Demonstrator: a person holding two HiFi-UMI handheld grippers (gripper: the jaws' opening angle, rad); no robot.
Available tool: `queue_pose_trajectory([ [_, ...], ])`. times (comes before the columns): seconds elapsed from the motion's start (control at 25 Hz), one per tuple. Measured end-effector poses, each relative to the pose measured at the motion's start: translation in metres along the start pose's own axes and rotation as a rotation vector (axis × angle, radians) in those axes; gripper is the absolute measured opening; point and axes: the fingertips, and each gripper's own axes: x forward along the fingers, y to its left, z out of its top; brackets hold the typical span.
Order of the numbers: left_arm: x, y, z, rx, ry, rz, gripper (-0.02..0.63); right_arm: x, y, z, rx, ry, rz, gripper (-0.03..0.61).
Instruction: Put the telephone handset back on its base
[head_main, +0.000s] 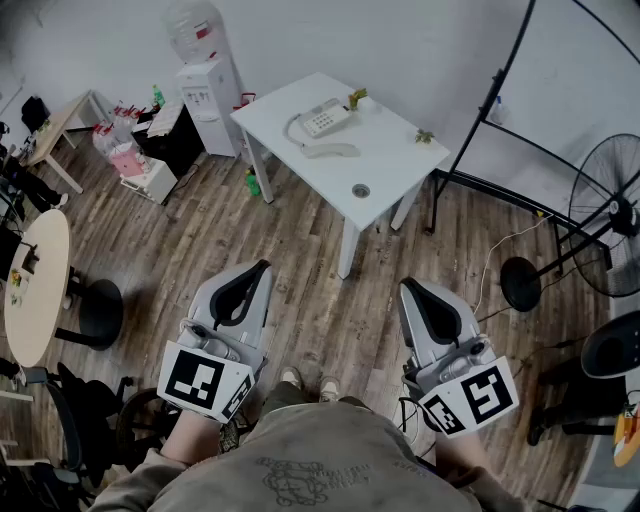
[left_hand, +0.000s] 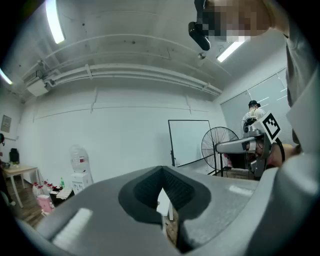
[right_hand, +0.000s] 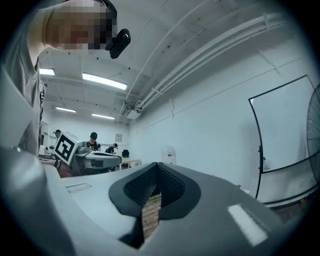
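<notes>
The telephone handset (head_main: 332, 150) is lying flat on the white table (head_main: 385, 170), just on the near side of its base (head_main: 322, 118) and not seated in the cradle. It is sitting well ahead of both grippers, roughly between the lines along which they are pointing. Far out to the left of the left gripper (head_main: 260, 268), a round wooden table (head_main: 35, 290) is standing beside a dark stool. Ahead of that gripper and to its left, a water dispenser (head_main: 208, 90) is standing against the wall, near the white table's left corner. The left gripper is being held low over the wooden floor (head_main: 310, 260), well short of the table. Its jaws are meeting at the tips with nothing between them, and only a sliver of floor and table leg is showing through the notch behind the tips. The right gripper (head_main: 408, 288) is hanging level with it, well apart to its right. Its jaws are likewise pressed together and carrying nothing, with floorboards showing through the narrow slit. Ahead of the right gripper and to its right, a whiteboard (head_main: 570, 90) is leaning on its black frame, and a standing fan (head_main: 612, 215) is sitting just beyond it.
</notes>
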Motion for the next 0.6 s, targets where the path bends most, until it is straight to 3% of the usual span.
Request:
queue_pose_trajectory([
  [0.6,0.005,-0.007,0.001,-0.032,-0.009,-0.013,0.002,-0.013,-0.009,-0.005,0.022,0.017,-0.028,0.029],
])
